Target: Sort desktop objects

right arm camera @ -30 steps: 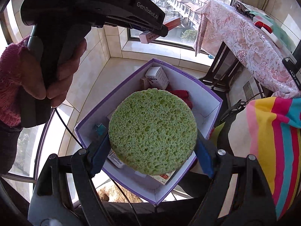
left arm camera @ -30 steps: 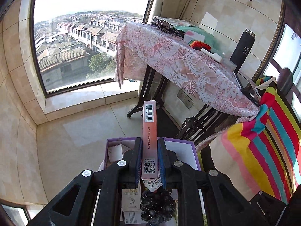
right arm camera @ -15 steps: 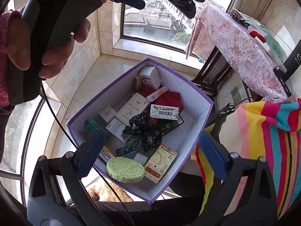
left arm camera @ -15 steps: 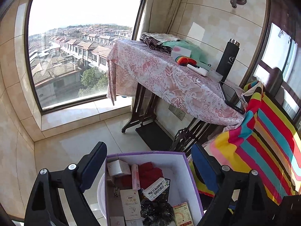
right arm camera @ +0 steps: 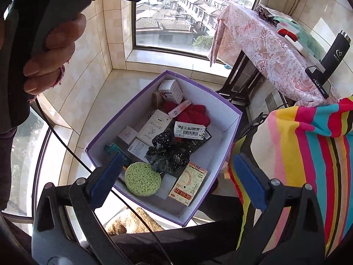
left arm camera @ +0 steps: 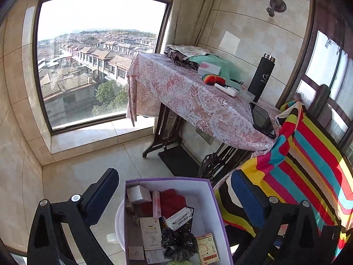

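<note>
Both your grippers hang above the purple box (right arm camera: 227,119) with jaws spread wide and nothing between them: the left gripper (left arm camera: 174,198) and the right gripper (right arm camera: 176,172). Your green sponge (right arm camera: 142,179) lies at the box's near left corner, beside a black dotted scrunchie (right arm camera: 168,152). Your slim pink carton (right arm camera: 179,108) rests on red knit fabric (right arm camera: 194,114) toward the far end.

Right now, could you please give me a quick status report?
Both grippers open, empty: left, right. Green sponge and pink box lie in purple box. Nothing in the way.
</note>
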A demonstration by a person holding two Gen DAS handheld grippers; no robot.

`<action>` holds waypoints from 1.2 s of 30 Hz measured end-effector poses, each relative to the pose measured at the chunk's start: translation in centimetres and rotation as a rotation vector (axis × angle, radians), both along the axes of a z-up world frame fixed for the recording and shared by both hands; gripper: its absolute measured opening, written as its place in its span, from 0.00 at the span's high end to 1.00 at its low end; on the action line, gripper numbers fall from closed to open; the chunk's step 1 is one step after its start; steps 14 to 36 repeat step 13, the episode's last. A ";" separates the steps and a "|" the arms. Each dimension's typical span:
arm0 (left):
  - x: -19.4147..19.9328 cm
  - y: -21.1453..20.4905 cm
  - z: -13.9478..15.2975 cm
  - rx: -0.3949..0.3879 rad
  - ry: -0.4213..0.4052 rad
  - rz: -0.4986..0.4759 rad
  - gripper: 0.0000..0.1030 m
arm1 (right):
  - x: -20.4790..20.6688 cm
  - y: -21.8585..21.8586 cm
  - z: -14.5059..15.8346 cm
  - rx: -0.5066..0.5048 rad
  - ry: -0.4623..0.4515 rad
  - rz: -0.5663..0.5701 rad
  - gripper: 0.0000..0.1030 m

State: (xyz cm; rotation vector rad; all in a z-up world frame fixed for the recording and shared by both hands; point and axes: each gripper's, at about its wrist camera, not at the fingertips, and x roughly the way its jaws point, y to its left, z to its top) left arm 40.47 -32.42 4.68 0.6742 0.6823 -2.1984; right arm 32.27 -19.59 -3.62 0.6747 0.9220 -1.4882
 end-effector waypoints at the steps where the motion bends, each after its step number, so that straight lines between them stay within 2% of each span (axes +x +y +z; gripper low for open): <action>1: -0.2 -0.4 -0.5 0.030 -0.005 0.003 0.00 | -0.1 -0.1 -0.2 0.010 -0.001 -0.007 0.03; 8: -1.5 -1.4 -4.7 0.151 -0.070 0.045 0.00 | -1.8 -1.4 -2.5 0.091 -0.054 -0.073 0.03; 11: -1.6 -1.2 -6.1 0.117 -0.099 0.103 0.00 | -2.6 -1.8 -3.3 0.112 -0.072 -0.103 0.03; 13: -2.3 -1.0 -6.8 0.100 -0.167 0.114 0.00 | -3.1 -1.8 -3.7 0.127 -0.083 -0.119 0.03; 36: -2.3 -1.0 -6.8 0.100 -0.167 0.114 0.00 | -3.1 -1.8 -3.7 0.127 -0.083 -0.119 0.03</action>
